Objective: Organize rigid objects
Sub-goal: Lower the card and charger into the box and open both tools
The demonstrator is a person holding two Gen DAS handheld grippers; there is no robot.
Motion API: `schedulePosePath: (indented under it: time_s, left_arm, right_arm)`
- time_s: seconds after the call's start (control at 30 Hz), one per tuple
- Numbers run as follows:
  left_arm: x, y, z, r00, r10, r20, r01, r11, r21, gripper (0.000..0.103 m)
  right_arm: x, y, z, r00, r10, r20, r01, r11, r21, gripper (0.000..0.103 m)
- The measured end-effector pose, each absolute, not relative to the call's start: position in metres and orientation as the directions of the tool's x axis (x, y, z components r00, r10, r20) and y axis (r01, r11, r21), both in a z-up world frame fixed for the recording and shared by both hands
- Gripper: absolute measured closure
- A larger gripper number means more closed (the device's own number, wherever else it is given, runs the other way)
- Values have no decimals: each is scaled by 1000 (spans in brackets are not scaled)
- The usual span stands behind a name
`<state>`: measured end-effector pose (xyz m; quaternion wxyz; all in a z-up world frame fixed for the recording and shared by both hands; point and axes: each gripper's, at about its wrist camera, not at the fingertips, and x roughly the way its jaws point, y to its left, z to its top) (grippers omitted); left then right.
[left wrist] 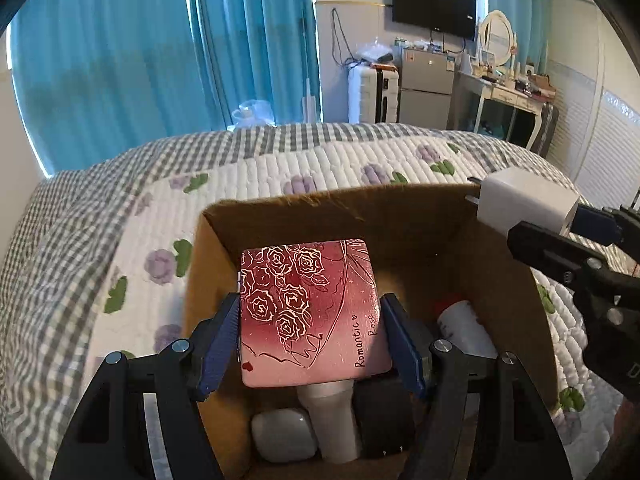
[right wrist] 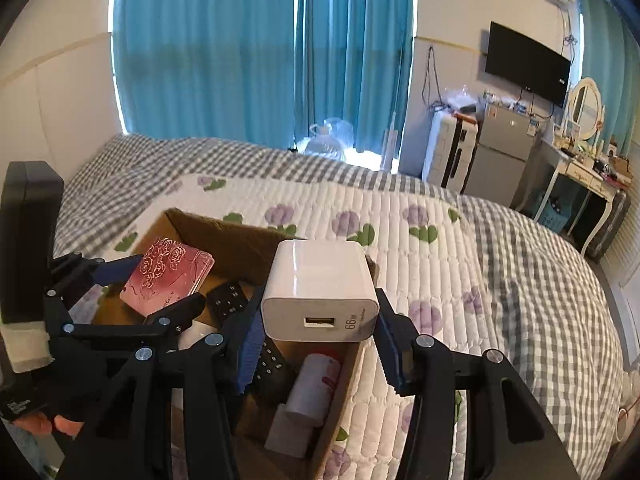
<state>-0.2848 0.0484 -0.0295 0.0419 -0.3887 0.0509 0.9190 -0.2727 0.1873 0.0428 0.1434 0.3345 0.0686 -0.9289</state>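
My left gripper (left wrist: 310, 340) is shut on a pink square compact mirror (left wrist: 312, 312) printed with roses, holding it over the open cardboard box (left wrist: 280, 208) on the bed. The mirror also shows in the right wrist view (right wrist: 168, 280). My right gripper (right wrist: 316, 344) is shut on a white 66W charger plug (right wrist: 320, 288) and holds it above the box's right rim (right wrist: 348, 364). The charger also shows at the right of the left wrist view (left wrist: 524, 200). Inside the box lie a white tube (left wrist: 332, 420), a white case (left wrist: 282, 434), a black remote (right wrist: 272, 364) and a white bottle (right wrist: 316, 388).
The box sits on a bed with a quilted flower cover (right wrist: 400, 216) and grey check border. Blue curtains (right wrist: 240, 52) hang behind. A suitcase (right wrist: 448, 152), small fridge (right wrist: 504, 148), wall TV (right wrist: 528, 64) and dressing table (right wrist: 584, 172) stand at the far right.
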Motion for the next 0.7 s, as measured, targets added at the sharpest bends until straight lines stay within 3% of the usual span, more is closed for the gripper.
schedulePosePath:
  time_s: [0.1, 0.27, 0.47, 0.7]
  left_arm:
    - [-283, 49, -32, -692, 43, -721, -122, -991, 58, 33]
    - [-271, 48, -17, -712, 39, -701, -127, -989, 73, 23]
    - [-260, 27, 14, -752, 25, -658, -93, -993, 68, 23]
    - [-264, 9, 18, -773, -21, -634, -49, -995, 92, 23]
  right_arm:
    - [-268, 188, 44, -736, -231, -636, 321, -947, -27, 54]
    - [-258, 191, 49, -747, -237, -621, 311, -950, -12, 54]
    - [-249, 192, 56, -751, -239, -616, 295, -955, 11, 54]
    - [-278, 164, 22, -692, -238, -682, 325, -946, 1, 54]
